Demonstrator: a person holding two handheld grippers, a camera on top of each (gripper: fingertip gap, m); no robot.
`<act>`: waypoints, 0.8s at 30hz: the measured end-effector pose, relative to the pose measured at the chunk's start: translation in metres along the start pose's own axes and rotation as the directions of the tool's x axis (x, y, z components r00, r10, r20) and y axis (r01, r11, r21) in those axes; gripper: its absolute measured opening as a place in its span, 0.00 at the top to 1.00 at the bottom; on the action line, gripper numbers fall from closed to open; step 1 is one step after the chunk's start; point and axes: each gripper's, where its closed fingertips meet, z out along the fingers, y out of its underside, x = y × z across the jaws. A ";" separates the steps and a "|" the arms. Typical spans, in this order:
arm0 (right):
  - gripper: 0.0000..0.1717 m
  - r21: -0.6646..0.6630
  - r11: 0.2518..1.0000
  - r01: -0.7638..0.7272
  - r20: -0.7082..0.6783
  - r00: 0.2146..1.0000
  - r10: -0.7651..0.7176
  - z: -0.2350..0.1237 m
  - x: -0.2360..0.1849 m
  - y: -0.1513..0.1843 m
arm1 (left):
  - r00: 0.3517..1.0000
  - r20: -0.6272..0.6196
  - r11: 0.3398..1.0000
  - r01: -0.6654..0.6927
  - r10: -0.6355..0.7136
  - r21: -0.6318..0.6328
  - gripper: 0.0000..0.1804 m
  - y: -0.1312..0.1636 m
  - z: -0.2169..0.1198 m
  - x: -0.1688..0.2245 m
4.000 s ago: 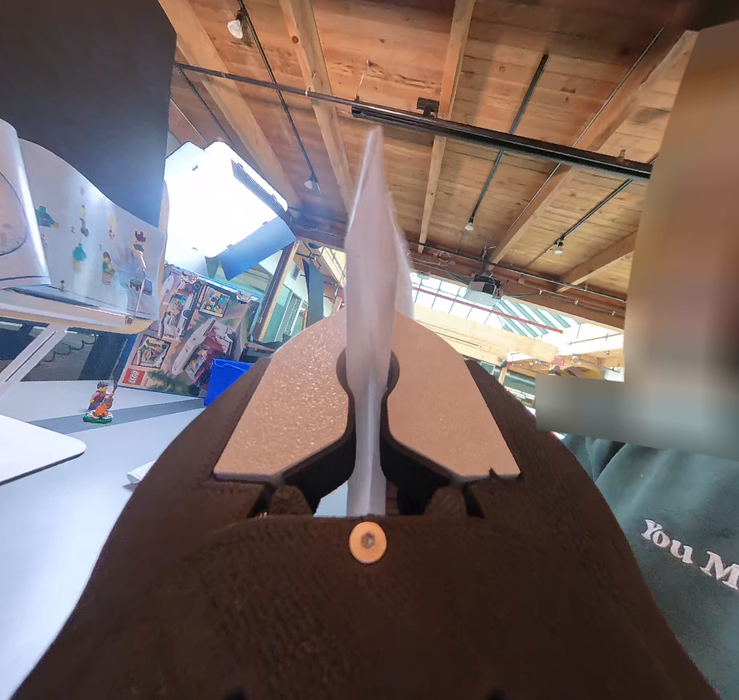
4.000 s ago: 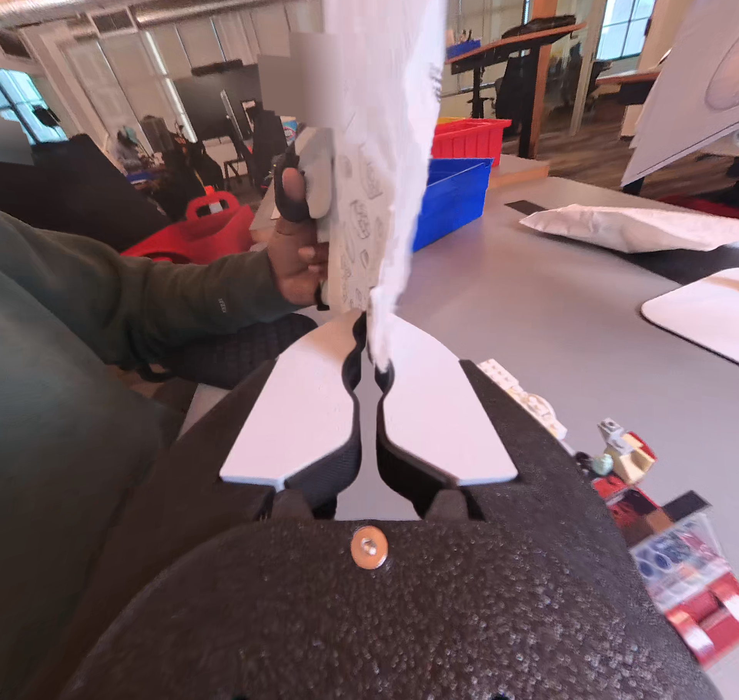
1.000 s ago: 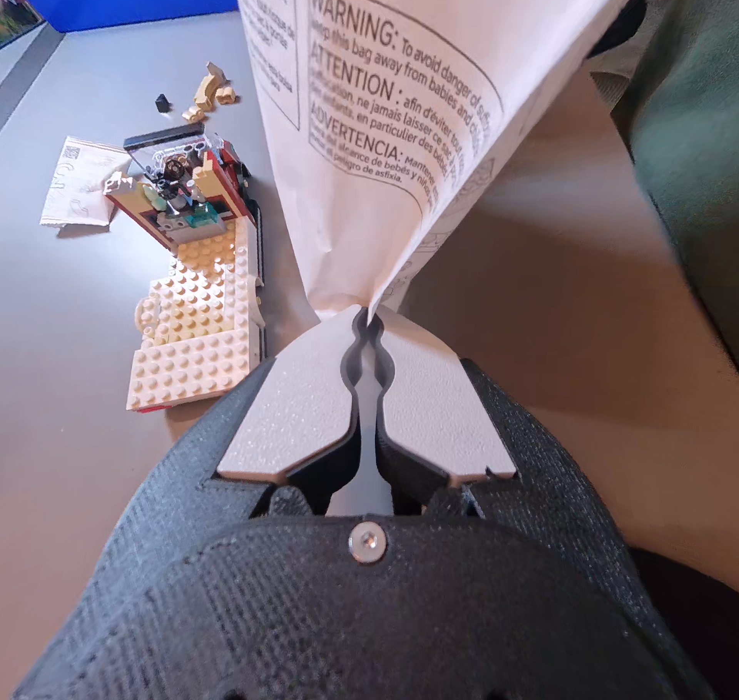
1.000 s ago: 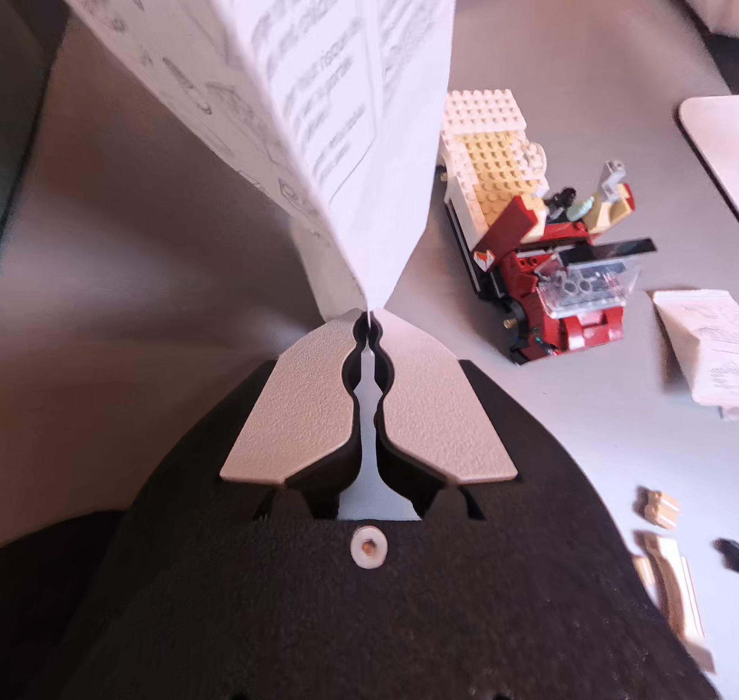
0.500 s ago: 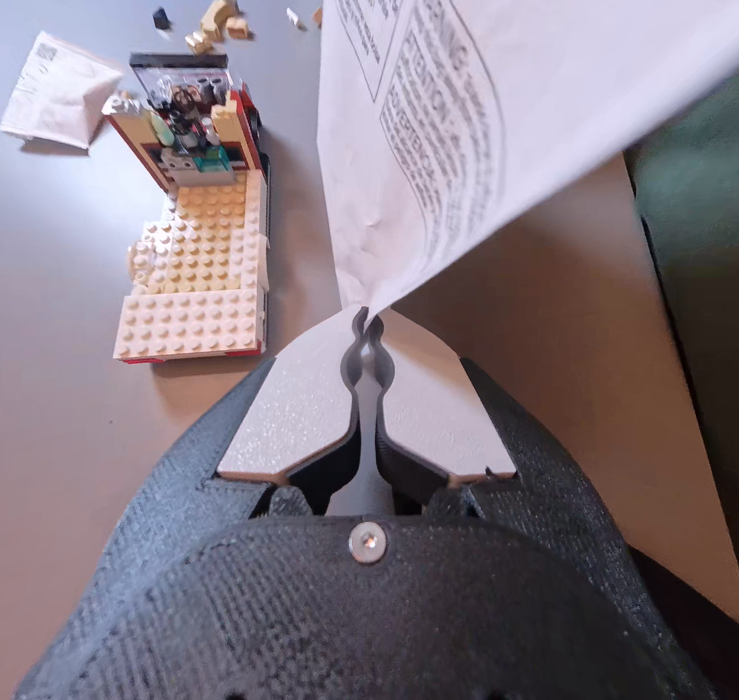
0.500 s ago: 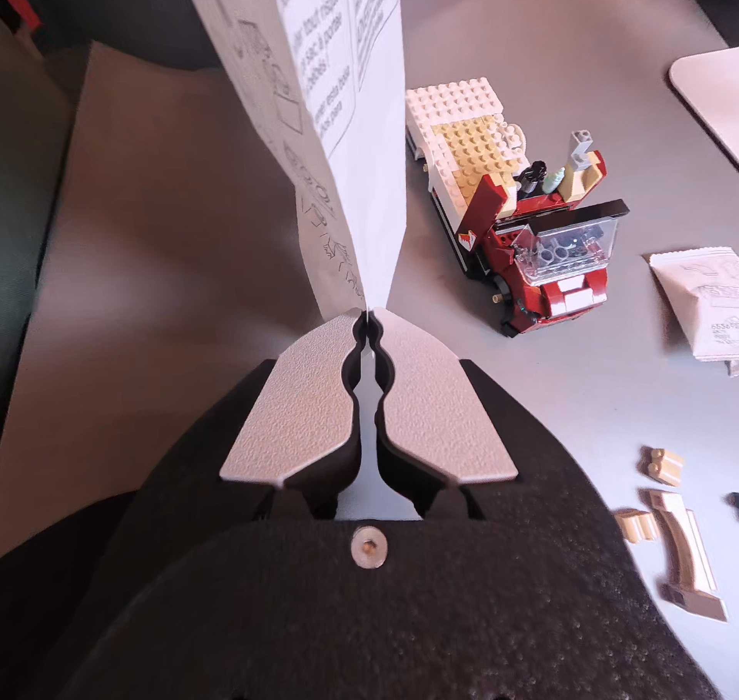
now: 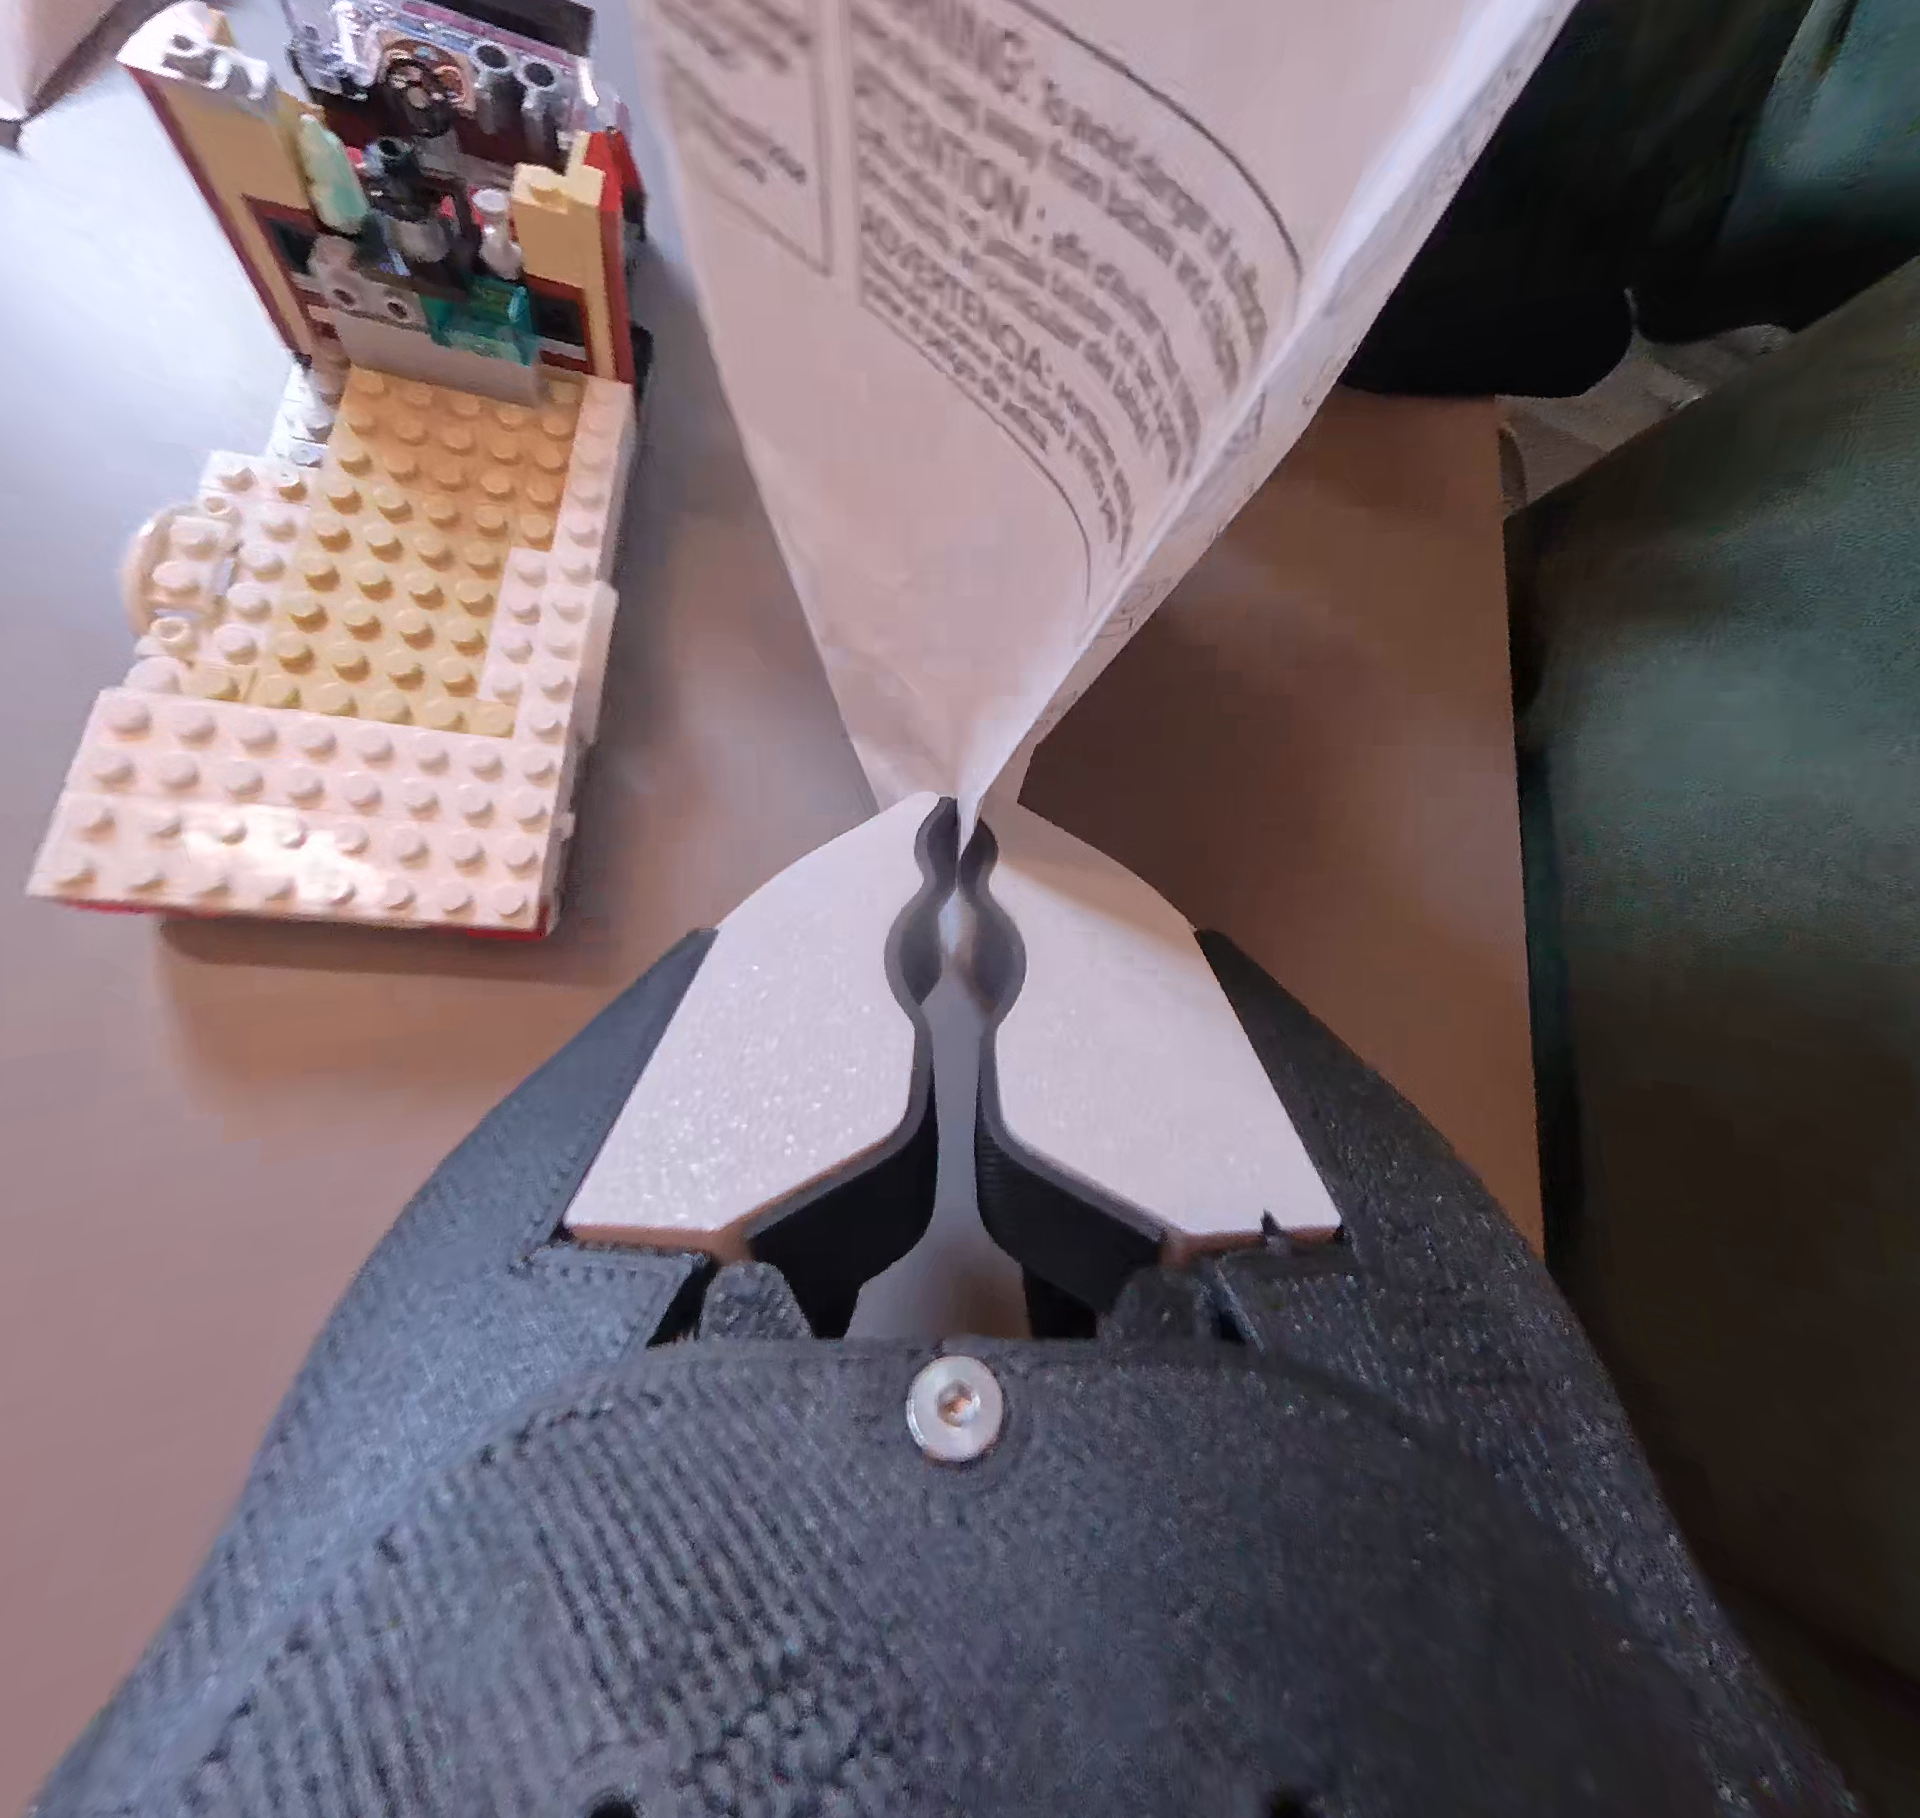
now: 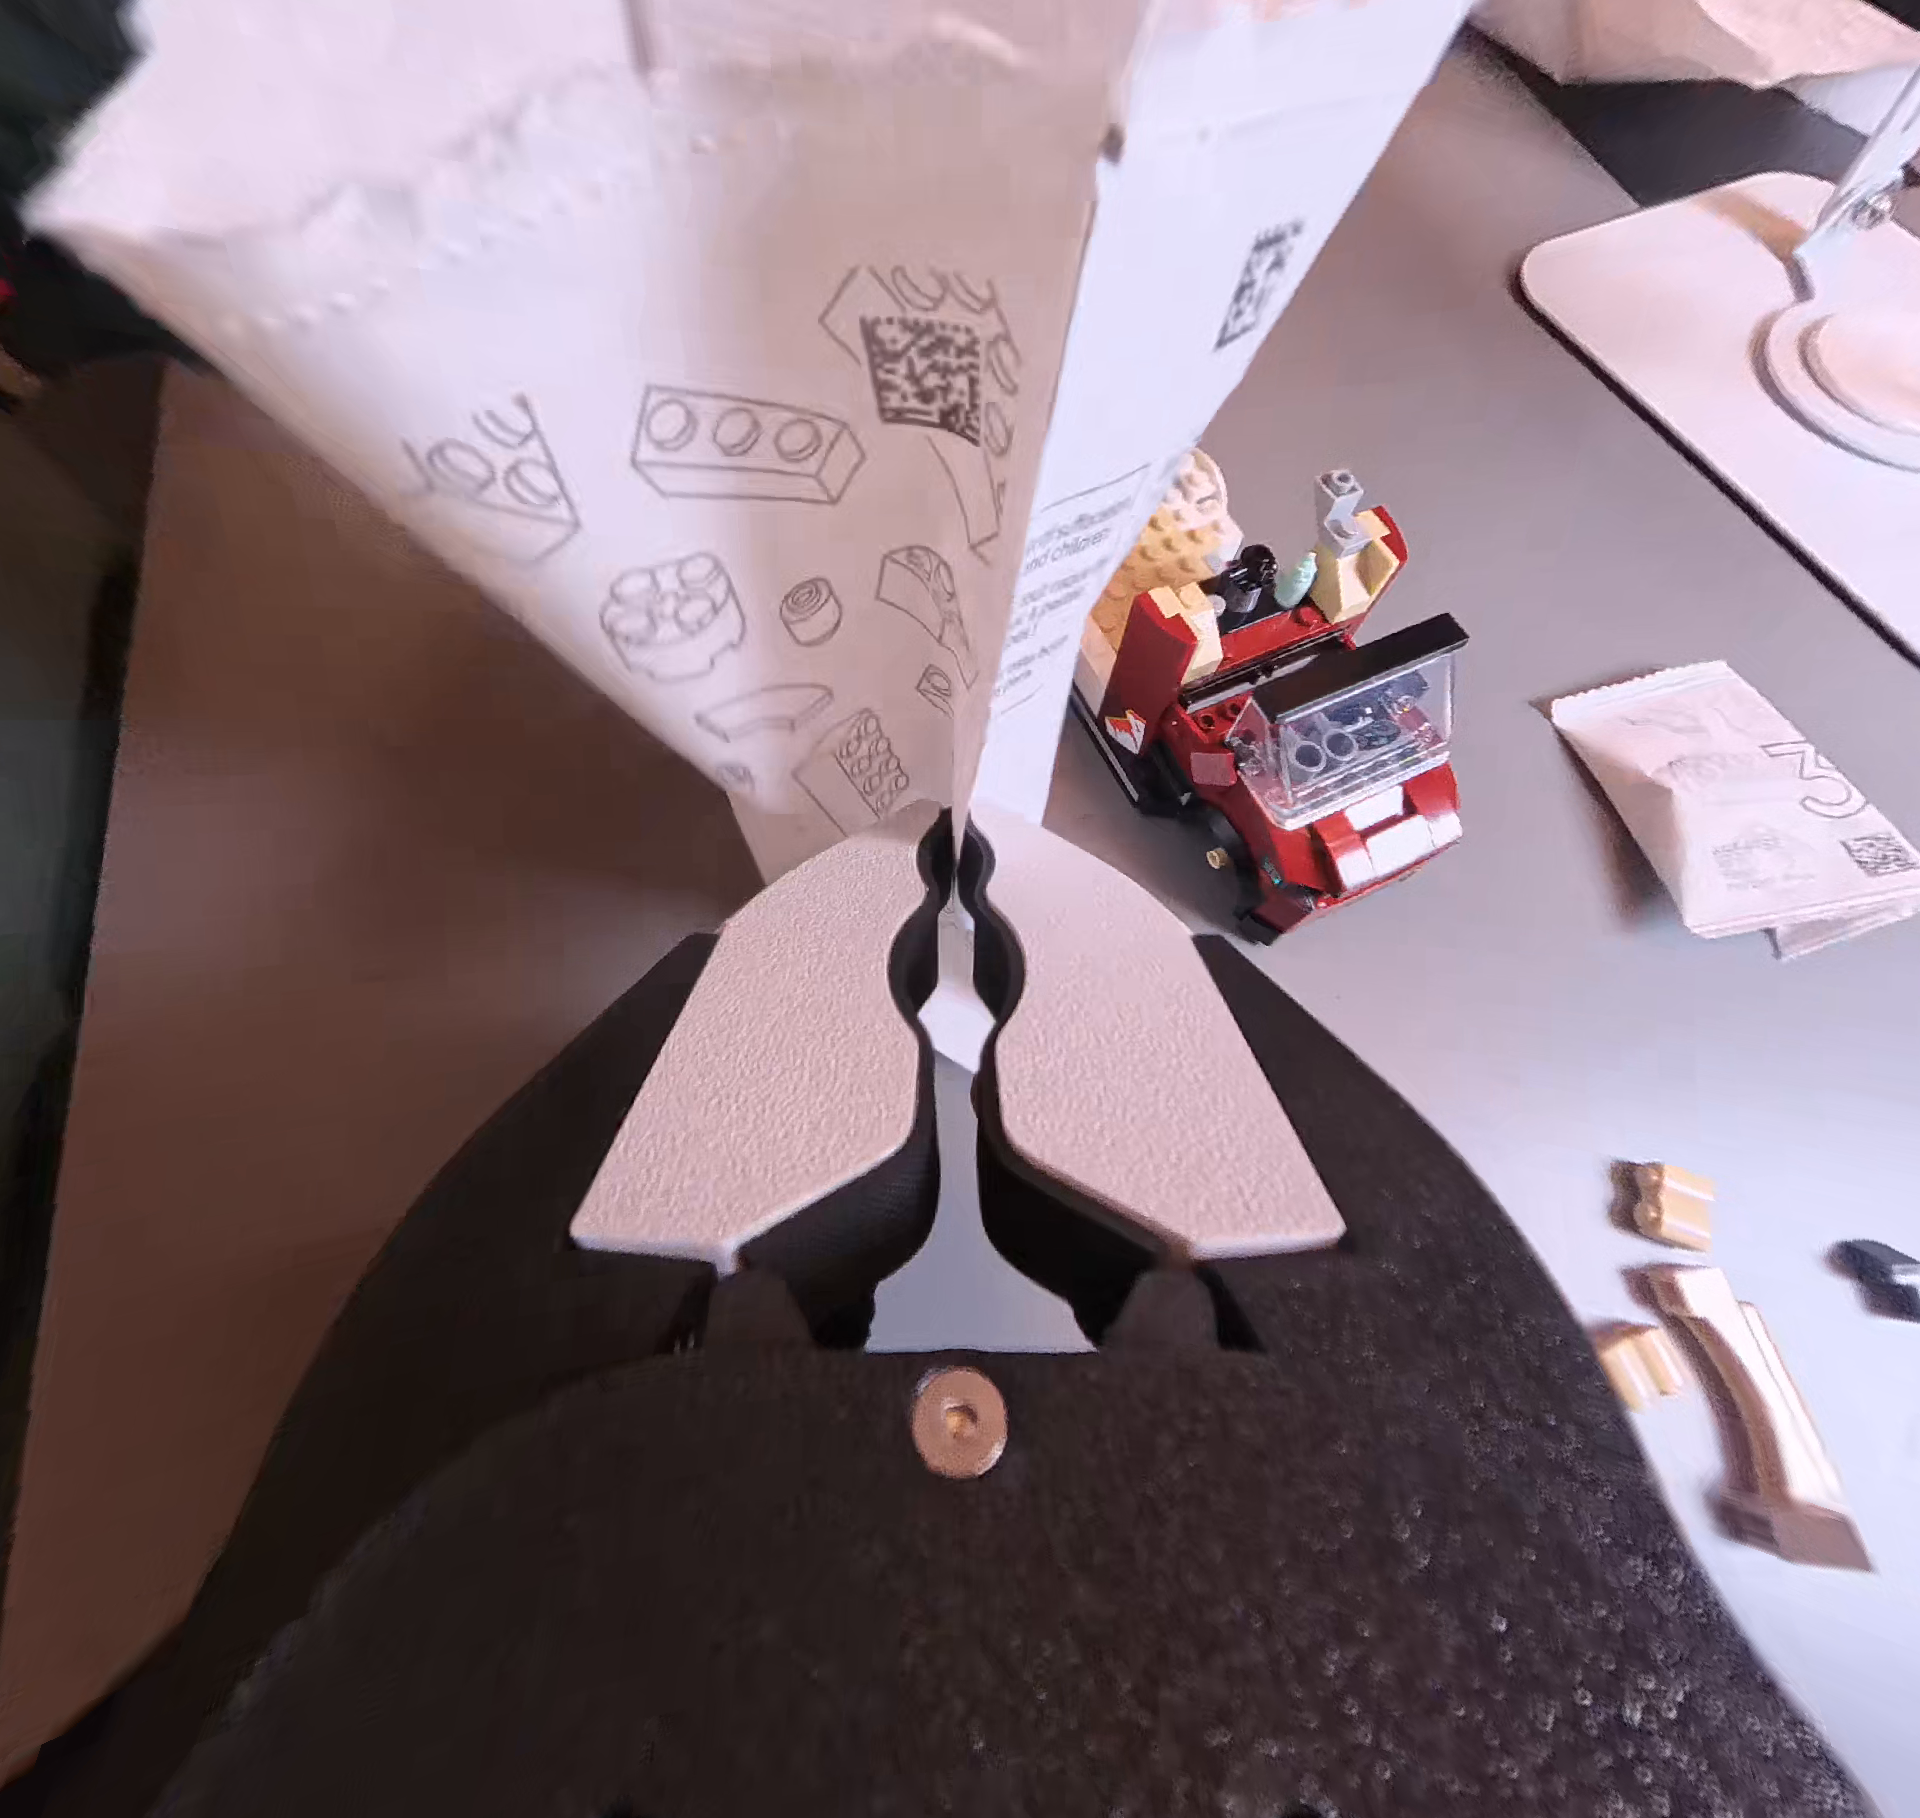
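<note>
Here each hand-held gripper, left (image 7: 954, 823) and right (image 8: 954, 828), pinches the white paper bag (image 8: 644, 334), hanging it clear of the surface (image 8: 1455, 1020), toy truck (image 8: 1320, 729) at two o'clock.

A smooth grey table (image 8: 1558, 1041) fills the background. Warm light falls across it. A flat white stand base (image 8: 1714, 386) rests at its far right.
</note>
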 end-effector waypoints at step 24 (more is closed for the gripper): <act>1.00 -0.190 0.914 0.357 -0.155 0.909 -0.387 -0.081 -0.004 -0.132 | 0.966 0.233 0.993 -0.115 0.116 -0.017 1.00 -0.021 -0.026 -0.010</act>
